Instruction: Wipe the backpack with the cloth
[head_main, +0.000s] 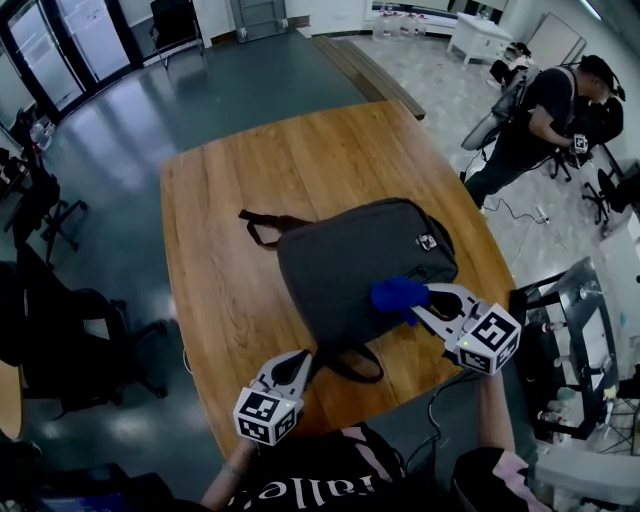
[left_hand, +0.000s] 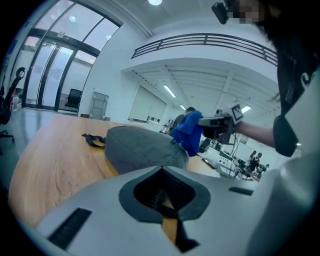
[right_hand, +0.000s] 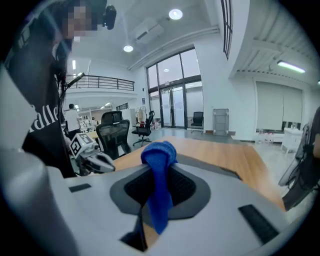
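While lying flat on counter (head_main: 220, 230): grey backpack (head_main: 350, 265), contents unseen. Right tool (head_main: 430, 300) pinching blue cloth (head_main: 398, 294) over its side. Left tool (head_main: 301, 360) pressed together, empty.

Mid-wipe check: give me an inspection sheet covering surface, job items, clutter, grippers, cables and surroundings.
Surface: wooden table, only the backpack lies on it.
Job's things: grey backpack lying flat, strap trailing far-left; blue cloth over its near right part.
Clutter: nothing seen on the table.
Grippers: right gripper jaws shut on the cloth; left gripper jaws together, empty, at the near table edge.
Cables: floor cable beside the table's right side.
Surroundings: office chairs left, standing person far right, glass doors beyond.
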